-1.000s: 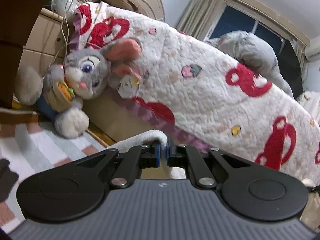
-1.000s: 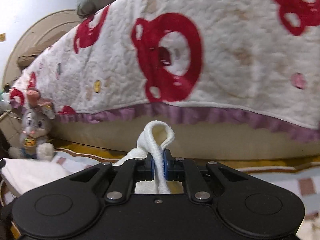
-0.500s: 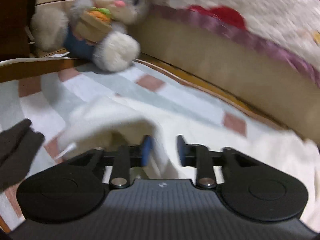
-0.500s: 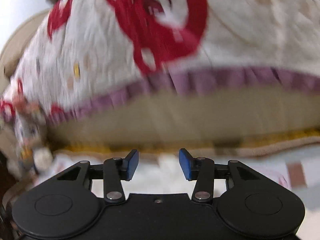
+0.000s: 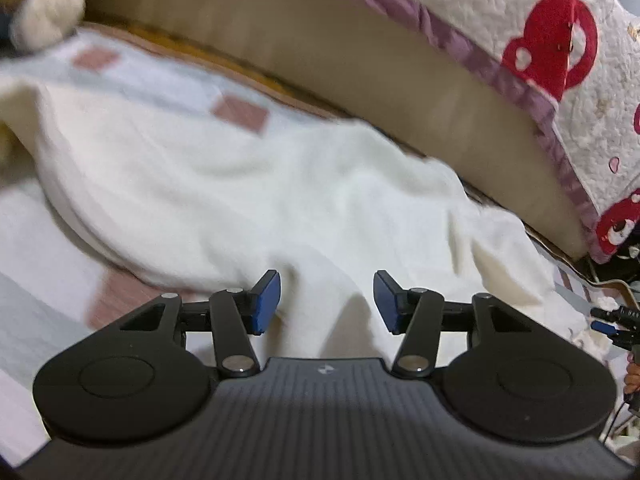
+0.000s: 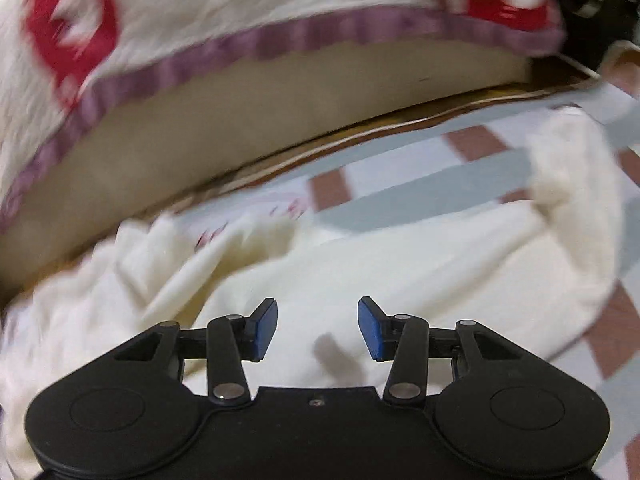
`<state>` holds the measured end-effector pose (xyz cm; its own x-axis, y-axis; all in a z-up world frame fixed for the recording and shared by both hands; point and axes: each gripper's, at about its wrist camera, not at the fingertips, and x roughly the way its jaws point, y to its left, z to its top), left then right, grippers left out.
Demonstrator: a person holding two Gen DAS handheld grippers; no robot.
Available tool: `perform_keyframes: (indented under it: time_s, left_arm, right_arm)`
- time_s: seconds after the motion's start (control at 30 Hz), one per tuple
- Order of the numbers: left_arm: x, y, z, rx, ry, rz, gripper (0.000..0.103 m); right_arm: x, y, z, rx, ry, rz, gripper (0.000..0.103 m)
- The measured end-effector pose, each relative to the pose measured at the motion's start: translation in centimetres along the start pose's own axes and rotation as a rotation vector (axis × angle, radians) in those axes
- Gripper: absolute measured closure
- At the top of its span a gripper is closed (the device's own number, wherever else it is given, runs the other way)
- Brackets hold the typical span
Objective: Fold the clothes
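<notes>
A cream fleece garment [image 5: 224, 184] lies spread and rumpled on a checked floor mat [image 5: 36, 264]; it also shows in the right wrist view [image 6: 360, 264]. My left gripper [image 5: 327, 301] is open and empty just above the garment's near part. My right gripper [image 6: 317, 328] is open and empty above the garment's middle. Both views are blurred by motion.
A bed side [image 5: 360, 64] with a white quilt with red bears and a purple hem [image 5: 568, 40] runs along behind the mat; it shows in the right wrist view [image 6: 248, 128]. A plush rabbit's foot [image 5: 44, 12] is at far left. The other gripper's tips [image 5: 612, 326] show at right.
Both grippers have let go of the garment and opened. Both have tipped down from the bed towards the mat, and the garment now lies flat.
</notes>
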<state>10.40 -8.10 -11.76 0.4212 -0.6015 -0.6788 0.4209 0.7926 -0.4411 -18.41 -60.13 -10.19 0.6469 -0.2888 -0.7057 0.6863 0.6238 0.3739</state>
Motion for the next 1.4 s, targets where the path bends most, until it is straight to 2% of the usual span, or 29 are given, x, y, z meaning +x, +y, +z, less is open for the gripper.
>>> perform_keyframes:
  time_s: [0.13,0.2,0.23,0.27,0.4,0.47,0.53,0.6,0.67,0.77,0.8,0.83,0.9,0.97,1.03,1.07,1.13,1.2,1.3,1.37,1.4]
  left_arm:
    - [2.0,-1.0,-0.5,0.017,0.034,0.038,0.052]
    - [2.2,-1.5,-0.8,0.052,0.032,0.048,0.064]
    - [2.3,-1.9,-1.0,0.083,0.029,0.060,0.082]
    - [2.2,-2.4,-1.1,0.113,0.021,0.078,0.086]
    - [1.7,-3.7,-1.4,0.175,-0.008,0.134,0.086]
    - [1.4,-4.0,-1.5,0.185,-0.019,0.144,0.086]
    - [1.1,-4.2,-1.6,0.194,-0.023,0.149,0.086]
    - [0.8,-4.4,-1.8,0.204,-0.026,0.153,0.086]
    - [0.5,-4.5,-2.0,0.203,-0.028,0.149,0.086]
    - [0.3,-4.6,-2.3,0.207,-0.027,0.144,0.086]
    - [0.3,-4.6,-2.4,0.210,-0.026,0.143,0.086]
    - [0.3,-4.5,-2.4,0.206,-0.024,0.142,0.086]
    - [0.2,-4.3,-2.4,0.184,-0.021,0.137,0.086]
    - [-0.1,-4.1,-2.3,0.155,-0.029,0.123,0.085]
    - [-0.2,-3.7,-2.4,0.142,-0.016,0.109,0.083]
    - [-0.1,-3.7,-2.6,0.146,-0.003,0.108,0.082]
    - [0.2,-3.6,-3.2,0.161,0.027,0.114,0.082]
    - [0.0,-3.4,-3.7,0.156,0.051,0.114,0.078]
    - [-0.9,-3.2,-4.3,0.150,0.076,0.111,0.066]
    - [-2.0,-3.2,-4.5,0.186,0.095,0.124,0.062]
    - [-2.5,-3.1,-4.6,0.205,0.105,0.133,0.062]
  right_arm:
    - [-0.3,-2.7,-0.8,0.137,0.066,0.004,0.052]
    - [0.0,-4.1,-2.0,0.228,0.124,0.024,0.052]
    - [0.1,-4.8,-2.7,0.273,0.151,0.046,0.052]
    - [0.3,-5.2,-3.2,0.321,0.178,0.079,0.052]
    - [2.0,-5.5,-4.8,0.446,0.268,0.208,0.050]
    - [3.1,-5.1,-5.2,0.458,0.288,0.216,0.049]
    - [3.7,-4.3,-5.6,0.425,0.268,0.150,0.049]
    - [3.7,-2.4,-5.8,0.303,0.247,0.064,0.049]
    - [3.7,-0.7,-6.3,0.241,0.247,0.076,0.049]
    - [5.2,0.2,-7.0,0.230,0.270,0.118,0.049]
    - [5.6,0.5,-7.0,0.209,0.229,0.126,0.053]
    - [5.8,1.3,-6.7,0.155,0.195,0.120,0.087]
    - [4.2,3.4,-5.8,-0.015,0.020,0.109,0.091]
    - [0.5,5.1,-4.4,-0.136,-0.175,0.111,0.092]
    - [-1.6,4.4,-3.4,-0.135,-0.270,0.078,0.094]
    - [-1.2,3.6,-3.1,-0.142,-0.269,0.034,0.094]
    - [1.9,2.0,-2.6,-0.170,-0.141,-0.052,0.092]
    - [4.6,-0.3,-2.7,-0.106,-0.031,-0.108,0.082]
    - [4.1,-2.4,-2.5,0.038,0.068,-0.093,0.078]
    - [2.0,-3.2,-2.2,0.107,0.123,-0.043,0.064]
    - [1.0,-3.1,-2.3,0.099,0.170,-0.009,0.062]
